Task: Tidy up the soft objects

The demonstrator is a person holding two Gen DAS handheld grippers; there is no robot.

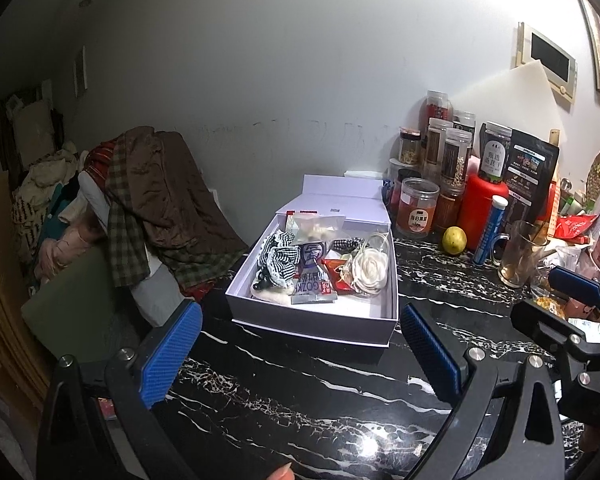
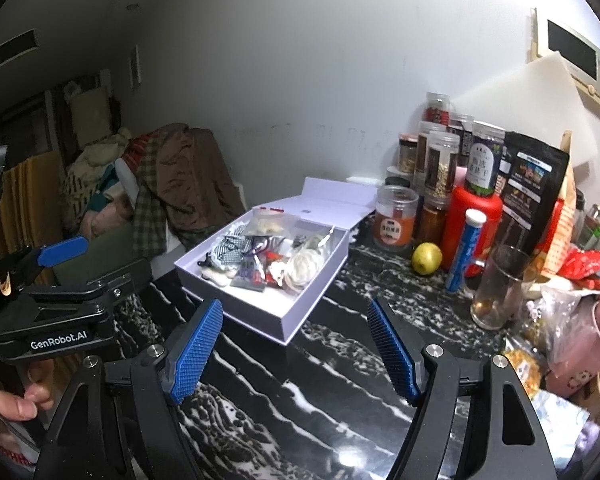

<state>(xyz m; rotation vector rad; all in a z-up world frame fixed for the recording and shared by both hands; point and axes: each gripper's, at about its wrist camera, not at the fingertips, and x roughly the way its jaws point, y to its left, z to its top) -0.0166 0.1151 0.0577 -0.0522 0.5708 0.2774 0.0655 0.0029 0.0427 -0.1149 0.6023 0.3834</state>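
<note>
Soft objects are seen gathered in the open white box (image 1: 312, 312) on the black marble table (image 1: 300, 400): a striped cloth piece (image 1: 278, 258) at left, a white fabric rose (image 1: 370, 270) at right, sachets between them. The lid is folded back at the far side.

Step in hand: not settled. The scene fits a box filled and awaiting closing, or one holding items to be sorted out. No move is prescribed.

The left gripper (image 1: 300, 344) is spread wide, nothing held, hovering near the box's near wall. The right gripper (image 2: 296, 344) is likewise wide apart, empty, above bare table to the right of the box.
</note>
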